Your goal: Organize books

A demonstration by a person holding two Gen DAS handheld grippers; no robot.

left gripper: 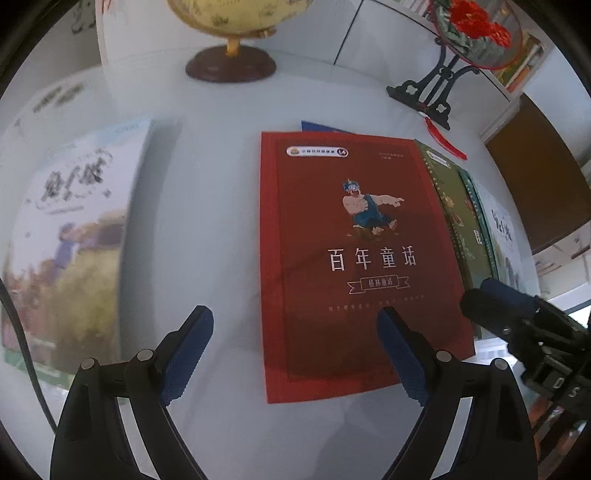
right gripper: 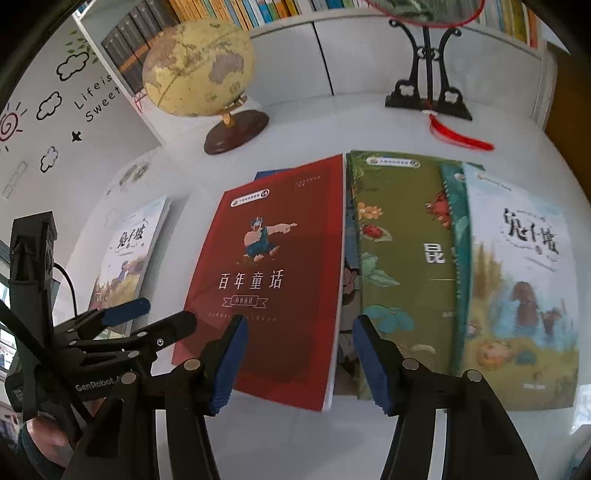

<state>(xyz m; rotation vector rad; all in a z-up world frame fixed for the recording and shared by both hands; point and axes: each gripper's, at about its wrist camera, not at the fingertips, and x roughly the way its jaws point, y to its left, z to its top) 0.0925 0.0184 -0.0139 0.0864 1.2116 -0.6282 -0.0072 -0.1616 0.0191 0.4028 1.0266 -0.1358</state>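
I had both claws angled steeply down over the white table [left gripper: 221, 110]. My left gripper [left gripper: 295, 354] stood with its jaws wide apart and nothing between the pads; the near left corner of the red book [left gripper: 351, 258] lay beneath the gap, its left edge running up between the two fingers, and its right finger hung over the lower part of the cover. I could not tell whether either finger touched the book. Well off to the left of that claw lay a pale book with a painted field scene [left gripper: 70, 240], blurred. Far ahead of it stood the globe [left gripper: 236, 22] on its dark round base, and ahead to the right the black ornament stand [left gripper: 424, 92] with a red tassel trailing from it.

My right gripper [right gripper: 295, 362] was also parted, less widely, and held nothing. Its left finger hung over the red book's [right gripper: 273, 280] lower cover, and the book's right edge ran up through the gap. Just right of that edge, under and beyond the right finger, lay the green book [right gripper: 402, 240], touching or overlapping the red one. A teal book's edge [right gripper: 458, 258] showed past it, then a pale illustrated book [right gripper: 524, 288] lapping over both. The left gripper [right gripper: 147, 321] showed low at the left of this view.
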